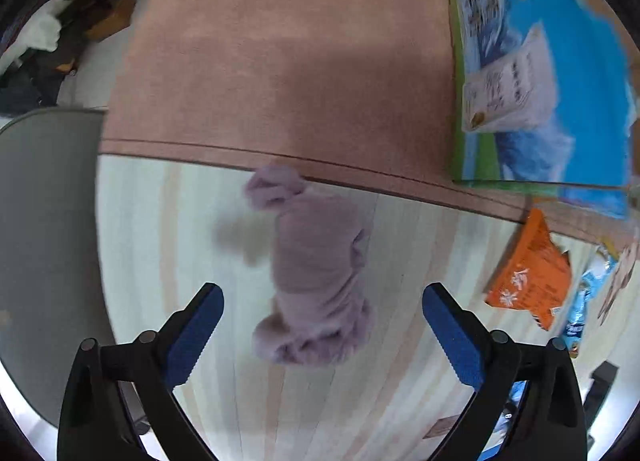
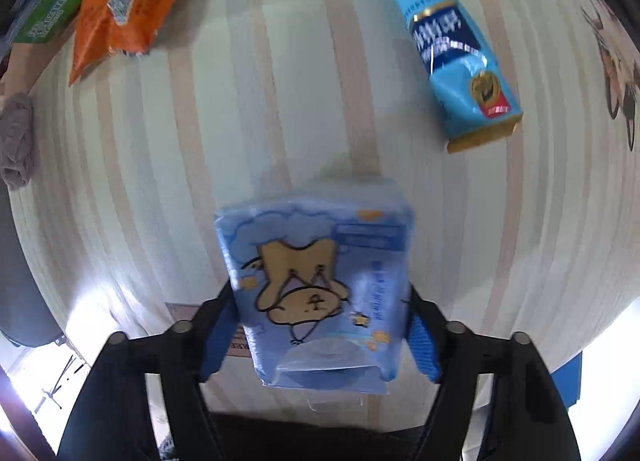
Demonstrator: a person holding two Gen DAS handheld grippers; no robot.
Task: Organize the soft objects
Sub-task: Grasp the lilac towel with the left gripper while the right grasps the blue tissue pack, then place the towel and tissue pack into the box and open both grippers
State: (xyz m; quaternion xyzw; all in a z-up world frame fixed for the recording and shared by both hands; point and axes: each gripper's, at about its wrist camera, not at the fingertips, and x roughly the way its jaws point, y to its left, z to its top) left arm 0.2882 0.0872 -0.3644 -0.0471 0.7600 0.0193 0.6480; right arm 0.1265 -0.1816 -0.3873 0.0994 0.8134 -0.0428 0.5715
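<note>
A fluffy mauve sock [image 1: 316, 265] lies on the striped table [image 1: 200, 229], just ahead of and between the fingers of my left gripper [image 1: 322, 301], which is open and empty. The sock also shows at the left edge of the right wrist view [image 2: 17, 141]. My right gripper [image 2: 320, 325] is shut on a blue tissue pack with a bear drawing [image 2: 320, 285], held above the striped table [image 2: 240, 101].
An orange packet [image 1: 528, 273] [image 2: 124, 17] and a long light-blue packet [image 2: 452, 45] [image 1: 580, 313] lie on the table. A large blue-and-green box [image 1: 548, 61] stands on the pink carpet [image 1: 280, 61]. A grey chair [image 1: 44, 241] is at left. Clutter lies at far left.
</note>
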